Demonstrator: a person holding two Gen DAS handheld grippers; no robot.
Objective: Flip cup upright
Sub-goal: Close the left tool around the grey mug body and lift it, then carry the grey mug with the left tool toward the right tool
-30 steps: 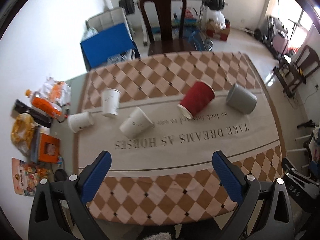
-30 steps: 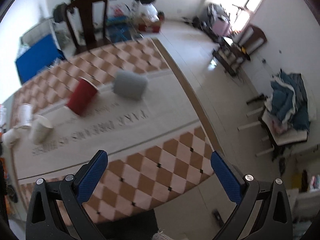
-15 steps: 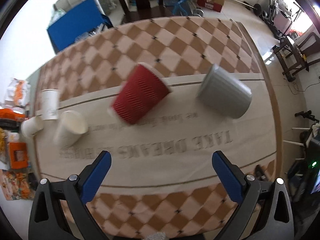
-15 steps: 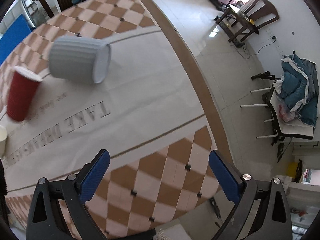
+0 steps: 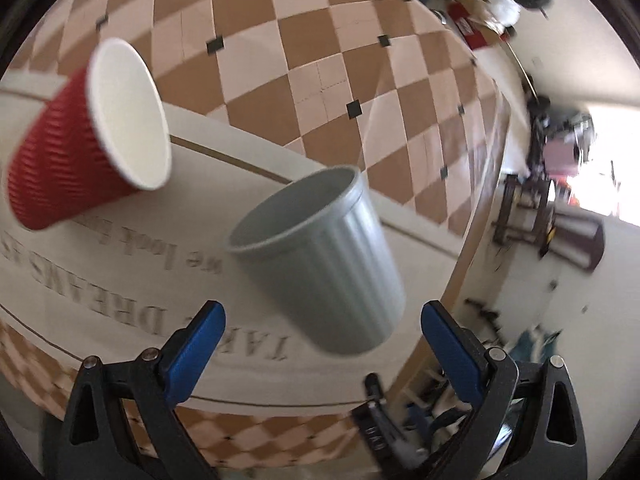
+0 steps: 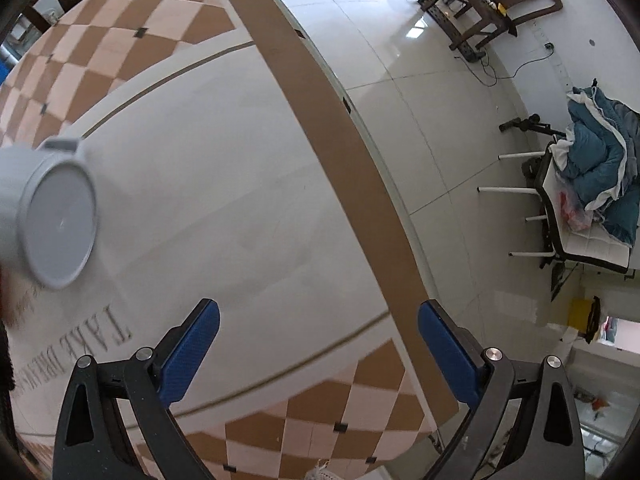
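Observation:
A grey ribbed cup [image 5: 320, 256] lies on its side on the tablecloth, its mouth facing away from me in the left wrist view. My left gripper [image 5: 322, 344] is open, its blue pads either side of the cup's base end, close but not touching. A red ribbed paper cup [image 5: 76, 140] lies on its side to the left, white inside showing. In the right wrist view the grey cup's base [image 6: 56, 216] shows at the far left. My right gripper [image 6: 318, 344] is open and empty over the cloth.
The checkered tablecloth [image 5: 312, 52] with printed lettering covers the table. The table's right edge [image 6: 348, 128] runs past both grippers, with tiled floor beyond. A chair with blue bedding [image 6: 592, 184] and a dark wooden chair [image 6: 508, 4] stand off to the right.
My left gripper has moved forward and turned right, closing in on the grey cup, which now lies between its pads. My right gripper has moved closer to the table; the grey cup slid to its left edge.

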